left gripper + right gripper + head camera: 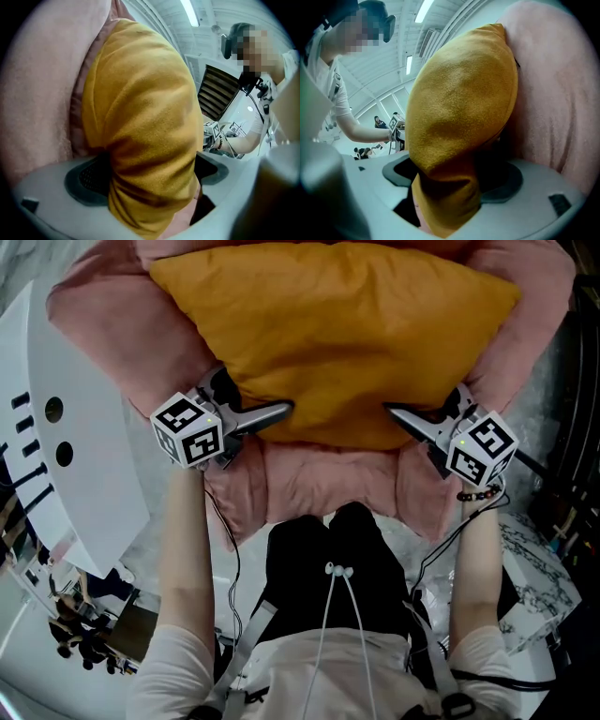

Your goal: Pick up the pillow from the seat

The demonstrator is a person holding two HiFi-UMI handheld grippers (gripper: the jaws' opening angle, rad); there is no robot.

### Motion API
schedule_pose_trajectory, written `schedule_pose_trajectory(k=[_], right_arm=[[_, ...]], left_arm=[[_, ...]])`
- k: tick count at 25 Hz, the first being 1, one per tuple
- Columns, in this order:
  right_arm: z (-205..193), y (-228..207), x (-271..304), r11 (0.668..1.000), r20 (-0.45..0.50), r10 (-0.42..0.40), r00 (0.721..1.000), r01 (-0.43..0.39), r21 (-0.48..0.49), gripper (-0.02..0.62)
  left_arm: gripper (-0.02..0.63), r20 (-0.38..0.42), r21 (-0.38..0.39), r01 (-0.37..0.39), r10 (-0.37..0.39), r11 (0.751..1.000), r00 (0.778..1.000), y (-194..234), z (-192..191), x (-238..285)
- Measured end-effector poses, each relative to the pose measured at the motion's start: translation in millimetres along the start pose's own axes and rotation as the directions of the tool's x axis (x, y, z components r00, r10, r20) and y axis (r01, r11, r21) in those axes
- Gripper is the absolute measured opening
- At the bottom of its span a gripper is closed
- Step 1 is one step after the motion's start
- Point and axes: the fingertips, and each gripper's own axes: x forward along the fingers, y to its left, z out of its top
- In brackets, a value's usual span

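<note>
A mustard-yellow pillow lies on a pink plush seat, leaning against its pink backrest. My left gripper is shut on the pillow's near left edge. My right gripper is shut on the near right edge. In the left gripper view the pillow bulges up between the jaws, its fabric pinched at the gripper, with pink plush on the left. In the right gripper view the pillow is bunched and pinched in the gripper, and pink plush lies to the right.
A white panel with dark holes stands close on the seat's left. A marbled slab and dark frames lie to the right. The person's black-clad legs are against the seat's front edge.
</note>
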Motion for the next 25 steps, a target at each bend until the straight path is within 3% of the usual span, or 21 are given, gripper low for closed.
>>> schedule_pose_trajectory(k=[4, 8, 11, 25], right_arm=[[2, 0, 5, 1.0, 0.005, -0.014, 1.0, 0.015, -0.013, 0.389], [3, 6, 7, 0.998, 0.005, -0.017, 1.0, 0.017, -0.065, 0.248], [4, 12, 5, 0.994, 0.003, -0.023, 1.0, 0.023, -0.11, 0.188], [38, 61, -29, 0.988, 0.091, -0.054, 0.994, 0.067, -0.14, 0.156]], left_arm=[[0.549, 0.014, 0.008, -0.028, 0.028, 1.0, 1.0, 5, 2, 3], [0.46, 0.043, 0.008, -0.038, 0.038, 0.999, 0.998, 1, 5, 1], [0.389, 0.056, 0.018, -0.045, 0.044, 0.999, 0.997, -7, 7, -1], [0.308, 0.137, 0.02, -0.037, 0.034, 0.999, 0.99, -59, 32, -39]])
